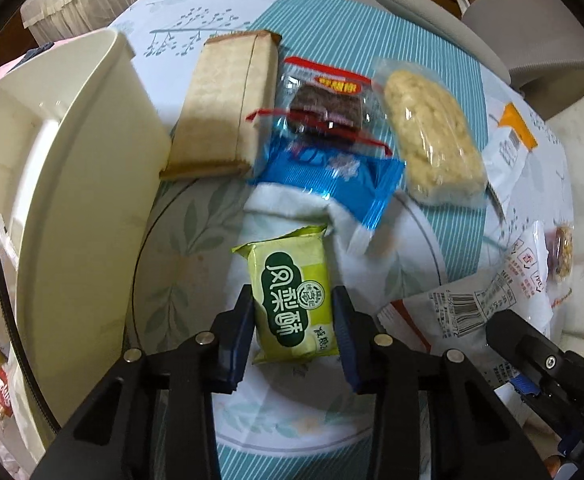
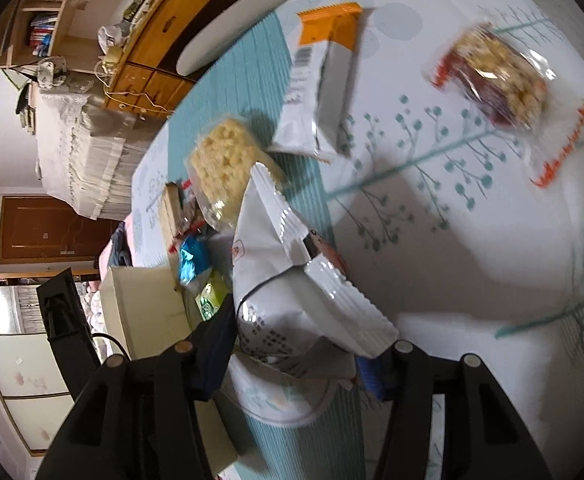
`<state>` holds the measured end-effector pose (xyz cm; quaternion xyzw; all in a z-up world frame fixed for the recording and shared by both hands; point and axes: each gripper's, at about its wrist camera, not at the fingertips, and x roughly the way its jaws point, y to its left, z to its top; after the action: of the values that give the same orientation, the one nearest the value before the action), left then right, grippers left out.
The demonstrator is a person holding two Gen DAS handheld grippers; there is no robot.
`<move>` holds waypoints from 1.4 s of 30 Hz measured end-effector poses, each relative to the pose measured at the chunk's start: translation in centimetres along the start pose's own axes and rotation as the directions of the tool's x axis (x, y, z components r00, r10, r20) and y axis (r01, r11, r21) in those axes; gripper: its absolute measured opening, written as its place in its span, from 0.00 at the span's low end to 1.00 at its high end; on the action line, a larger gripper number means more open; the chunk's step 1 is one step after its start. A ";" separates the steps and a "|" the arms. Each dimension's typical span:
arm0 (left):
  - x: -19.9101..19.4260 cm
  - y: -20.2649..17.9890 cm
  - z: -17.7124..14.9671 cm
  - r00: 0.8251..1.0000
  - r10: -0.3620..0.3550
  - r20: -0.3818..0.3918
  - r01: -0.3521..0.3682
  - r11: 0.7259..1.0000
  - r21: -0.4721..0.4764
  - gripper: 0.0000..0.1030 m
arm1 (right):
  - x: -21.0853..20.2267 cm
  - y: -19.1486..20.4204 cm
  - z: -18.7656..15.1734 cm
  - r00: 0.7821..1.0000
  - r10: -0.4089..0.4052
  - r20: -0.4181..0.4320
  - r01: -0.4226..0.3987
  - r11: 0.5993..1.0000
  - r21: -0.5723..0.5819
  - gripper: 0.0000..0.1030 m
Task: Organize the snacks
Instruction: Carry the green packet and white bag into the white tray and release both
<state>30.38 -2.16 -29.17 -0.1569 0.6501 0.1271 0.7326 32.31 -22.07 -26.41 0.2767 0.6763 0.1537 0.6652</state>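
Left gripper (image 1: 292, 334) has its blue fingers (image 1: 239, 344) clamped on either side of the green pineapple cake packet (image 1: 292, 300), which sits over the leaf-patterned plate (image 1: 176, 248). Just beyond the green packet is a blue wrapper (image 1: 331, 184), and further out a row: tan cracker pack (image 1: 228, 108), a dark cake in clear red-edged wrap (image 1: 325, 106), and a pale rice puff bar (image 1: 431, 132). Left of the plate there's a cream bin (image 1: 72, 152).

Right gripper (image 2: 297, 354) is pinching a white crinkly snack bag (image 2: 288, 280), held up off the bench (image 2: 451, 260). Out past the white bag are an orange-topped white packet (image 2: 323, 76) and a nut bar in clear wrap (image 2: 499, 80), both lying on the bench.
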 end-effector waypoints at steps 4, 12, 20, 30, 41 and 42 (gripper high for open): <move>-0.9 0.4 -1.4 1.000 -0.004 -0.021 0.004 1.000 0.011 0.35 | -0.5 -0.6 -1.0 0.999 -0.025 -0.029 0.025 0.999 0.027 0.53; -4.2 1.4 -3.8 0.999 -0.028 -0.043 0.030 0.998 0.057 0.35 | -2.0 -1.2 -4.1 0.994 -0.041 -0.096 0.048 0.997 0.067 0.52; -9.6 1.4 -7.5 0.997 -0.059 -0.045 0.065 0.989 0.135 0.35 | -3.7 0.2 -7.7 0.991 -0.030 -0.130 0.038 0.998 0.059 0.53; -16.2 4.1 -10.0 0.996 -0.083 0.042 0.070 0.968 0.242 0.35 | -5.1 3.0 -12.8 0.986 0.007 -0.166 -0.002 1.000 0.028 0.53; -20.3 10.9 -10.8 0.978 -0.166 0.126 0.121 0.946 0.302 0.35 | -4.7 7.7 -18.4 0.984 0.080 -0.159 -0.080 0.997 0.009 0.53; -20.6 11.6 -10.8 0.976 -0.172 0.132 0.124 0.943 0.308 0.35 | -4.6 8.2 -18.8 0.985 0.082 -0.152 -0.081 0.997 0.008 0.53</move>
<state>13.43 4.59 -10.63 -0.0828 0.5882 -0.0157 0.8043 15.01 -15.19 -16.66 0.2921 0.7133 0.2009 0.6046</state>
